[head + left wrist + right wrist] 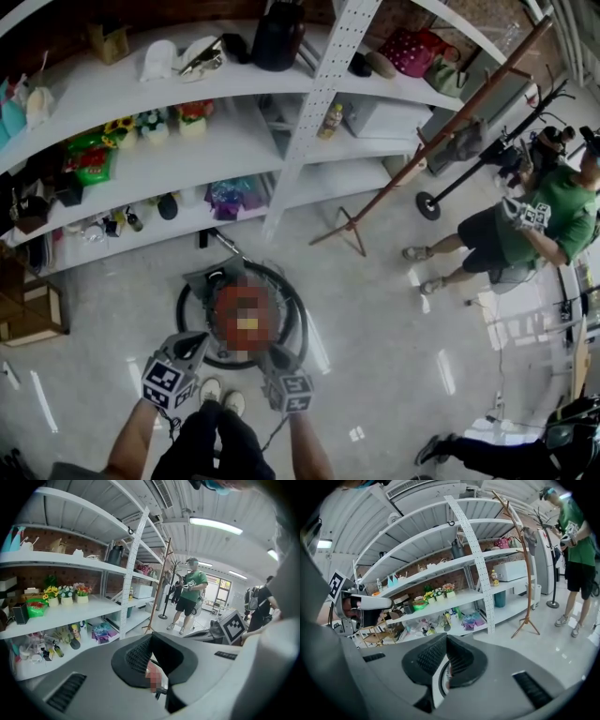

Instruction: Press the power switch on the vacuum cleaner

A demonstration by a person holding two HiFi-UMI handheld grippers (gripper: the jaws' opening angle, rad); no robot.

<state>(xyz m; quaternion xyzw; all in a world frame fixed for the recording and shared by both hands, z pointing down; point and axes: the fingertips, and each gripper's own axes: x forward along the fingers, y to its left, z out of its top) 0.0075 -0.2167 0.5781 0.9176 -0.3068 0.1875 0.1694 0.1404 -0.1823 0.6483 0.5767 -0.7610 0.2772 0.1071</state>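
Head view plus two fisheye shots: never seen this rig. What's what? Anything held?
There is no robot here. A person holds a two-jaw gripper in each hand. The head view comes from a camera on their head, looking down at the left gripper and right gripper at the near edge of a round reddish vacuum cleaner on the floor. The other two pictures come from cameras riding on each gripper, looking along its jaws. Both pairs of jaws are together and nothing is held. Behind are white shelves of small goods, and a bystander in a green shirt stands at right.
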